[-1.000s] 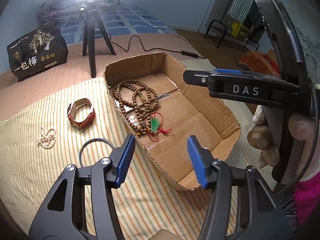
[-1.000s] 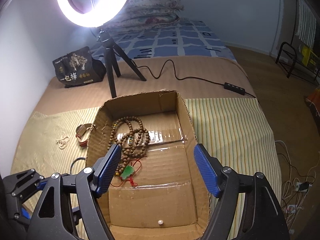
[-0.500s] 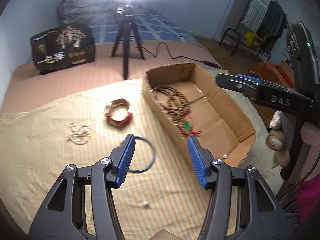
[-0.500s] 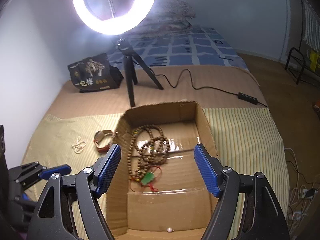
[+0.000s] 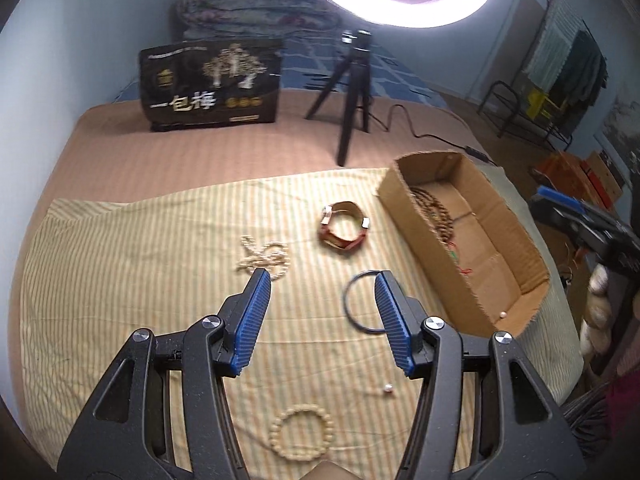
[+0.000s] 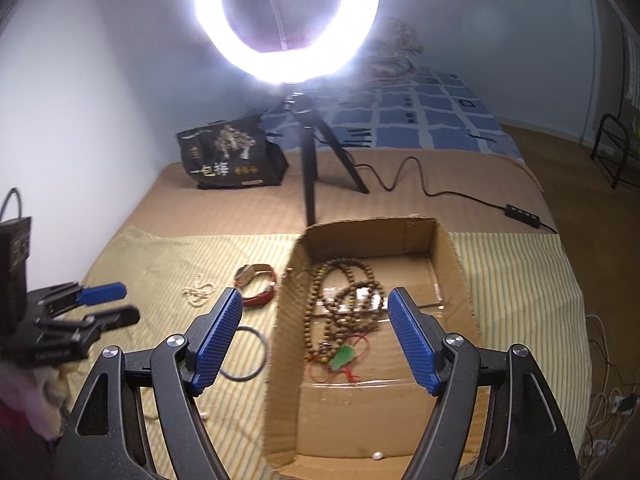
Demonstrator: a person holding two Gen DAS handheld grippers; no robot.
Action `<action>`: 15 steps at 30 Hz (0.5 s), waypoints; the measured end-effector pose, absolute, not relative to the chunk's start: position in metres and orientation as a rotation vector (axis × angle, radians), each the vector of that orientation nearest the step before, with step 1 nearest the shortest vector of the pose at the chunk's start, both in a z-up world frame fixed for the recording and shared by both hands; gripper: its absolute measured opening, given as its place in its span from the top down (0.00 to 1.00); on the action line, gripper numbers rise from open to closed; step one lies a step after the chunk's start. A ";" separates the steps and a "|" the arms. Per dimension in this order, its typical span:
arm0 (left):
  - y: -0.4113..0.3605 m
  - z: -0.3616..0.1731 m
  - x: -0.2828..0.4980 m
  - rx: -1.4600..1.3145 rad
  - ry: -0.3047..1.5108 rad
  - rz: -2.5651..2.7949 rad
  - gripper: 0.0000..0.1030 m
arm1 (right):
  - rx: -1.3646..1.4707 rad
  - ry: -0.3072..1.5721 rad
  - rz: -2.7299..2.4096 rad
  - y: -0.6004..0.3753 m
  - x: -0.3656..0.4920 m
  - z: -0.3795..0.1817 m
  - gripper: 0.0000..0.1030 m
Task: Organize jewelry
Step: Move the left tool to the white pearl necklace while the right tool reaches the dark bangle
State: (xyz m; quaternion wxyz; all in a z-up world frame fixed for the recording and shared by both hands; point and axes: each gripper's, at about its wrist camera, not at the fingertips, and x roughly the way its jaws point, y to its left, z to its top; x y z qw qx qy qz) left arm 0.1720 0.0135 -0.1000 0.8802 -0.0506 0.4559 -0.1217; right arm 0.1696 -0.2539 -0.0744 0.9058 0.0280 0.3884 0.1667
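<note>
A cardboard box (image 5: 532,264) (image 6: 284,344) lies on the striped cloth and holds brown bead strands (image 6: 344,304), a green pendant on red cord (image 6: 344,358) and a small pearl (image 6: 377,456). On the cloth lie a red strap bracelet (image 5: 345,229), a white bead string (image 5: 266,258), a dark thin bangle (image 5: 354,306), a cream bead bracelet (image 5: 302,434) and a loose pearl (image 5: 387,390). My left gripper (image 5: 322,308) is open and empty above the cloth, left of the box. My right gripper (image 6: 316,334) is open and empty above the box's left wall.
A ring light on a black tripod (image 5: 352,92) stands behind the cloth, its cable (image 6: 440,192) running right. A black printed bag (image 5: 210,84) stands at the back left. The bed drops off at the right, with racks (image 5: 516,108) on the floor beyond.
My left gripper has swung left, away from the box and over the cloth with the loose jewelry. My right gripper has lifted and tilted up a little. Both stayed open.
</note>
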 end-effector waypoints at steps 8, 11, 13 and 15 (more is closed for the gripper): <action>0.035 -0.114 0.183 -0.136 0.977 -0.243 0.46 | 0.000 0.806 0.483 -0.203 0.143 -0.079 0.27; 0.037 -0.120 0.186 -0.136 0.989 -0.250 0.46 | -0.053 0.819 0.511 -0.182 0.134 -0.088 0.27; 0.038 -0.123 0.188 -0.131 0.995 -0.260 0.46 | -0.080 0.845 0.509 -0.169 0.130 -0.099 0.27; 0.036 -0.126 0.190 -0.120 0.995 -0.280 0.46 | -0.085 0.875 0.493 -0.163 0.127 -0.109 0.27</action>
